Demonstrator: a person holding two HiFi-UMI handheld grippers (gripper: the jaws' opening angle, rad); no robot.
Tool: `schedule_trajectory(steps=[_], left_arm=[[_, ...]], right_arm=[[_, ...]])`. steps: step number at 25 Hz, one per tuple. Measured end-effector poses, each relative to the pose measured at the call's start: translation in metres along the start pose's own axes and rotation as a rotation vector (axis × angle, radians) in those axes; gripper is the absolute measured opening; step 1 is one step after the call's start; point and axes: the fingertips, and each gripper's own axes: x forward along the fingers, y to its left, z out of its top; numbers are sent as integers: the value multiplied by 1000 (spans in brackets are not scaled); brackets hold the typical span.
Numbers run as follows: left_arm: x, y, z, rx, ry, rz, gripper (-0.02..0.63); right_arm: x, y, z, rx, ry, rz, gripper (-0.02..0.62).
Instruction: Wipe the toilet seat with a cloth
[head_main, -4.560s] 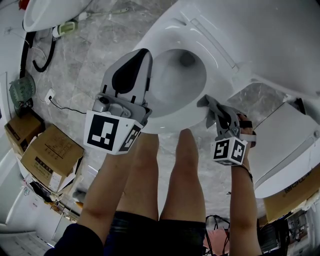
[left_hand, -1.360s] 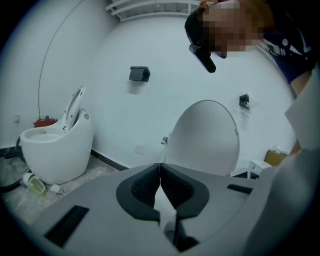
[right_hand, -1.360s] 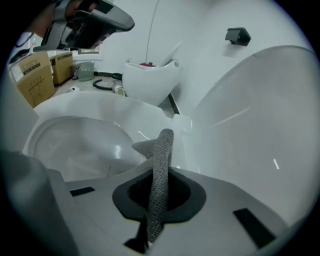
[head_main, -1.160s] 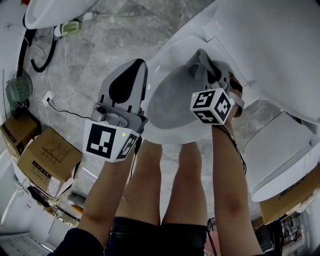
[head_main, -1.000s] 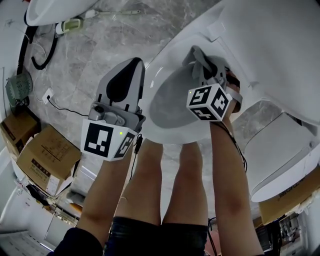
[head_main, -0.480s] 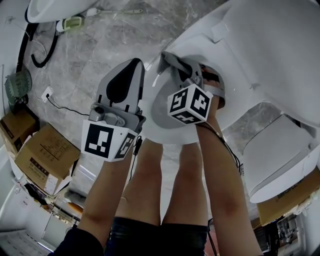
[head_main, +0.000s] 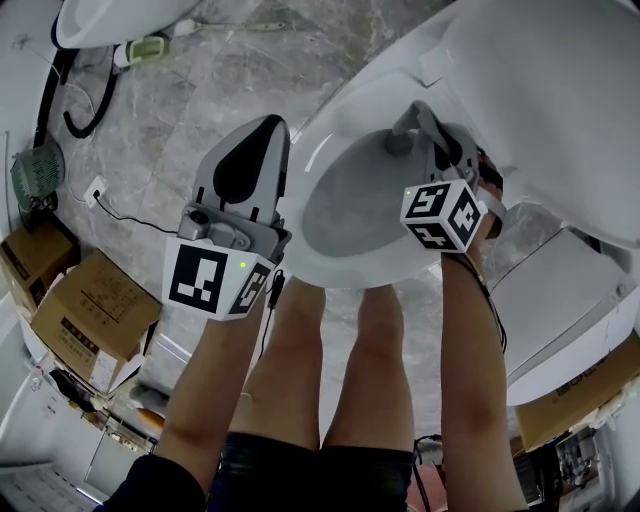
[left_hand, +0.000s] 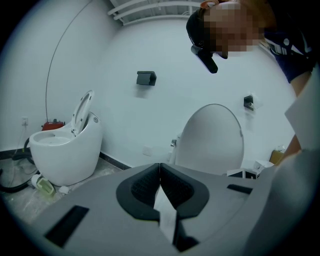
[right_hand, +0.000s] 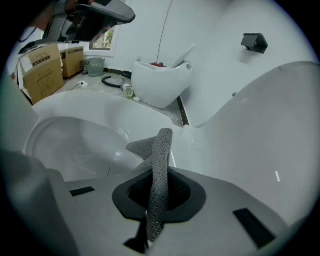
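A white toilet fills the middle of the head view, with its seat rim (head_main: 345, 272) toward me and its lid (head_main: 540, 90) raised at the far right. My right gripper (head_main: 424, 124) is shut on a grey knitted cloth (head_main: 397, 140). It presses the cloth against the far right part of the rim, near the hinge. In the right gripper view the cloth (right_hand: 160, 160) stands up between the jaws of the right gripper (right_hand: 159, 187), with the bowl (right_hand: 75, 145) to its left. My left gripper (head_main: 268, 128) hangs shut and empty beside the rim's left edge. Its jaws (left_hand: 160, 185) point at the wall.
A second white toilet (left_hand: 65, 150) stands at the far left, with a black hose (head_main: 70, 100) near it. Cardboard boxes (head_main: 85, 310) line the left. Another white toilet body (head_main: 560, 300) sits close on the right. The person's legs (head_main: 330, 380) stand against the toilet's front.
The right gripper carried the cloth leftward along the far rim, then back to the right over the last half second. The left gripper has stayed in place.
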Motion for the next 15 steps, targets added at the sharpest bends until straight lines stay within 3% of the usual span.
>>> schedule_trajectory(steps=[6,15], left_arm=[[2,-8,11,14,-11,-11,20],[-1,-28,31,28,-25,-32,20]], right_arm=[[-30,-8,-56,93,111,-26,31],[-75,5,-123,231,283,33,30]])
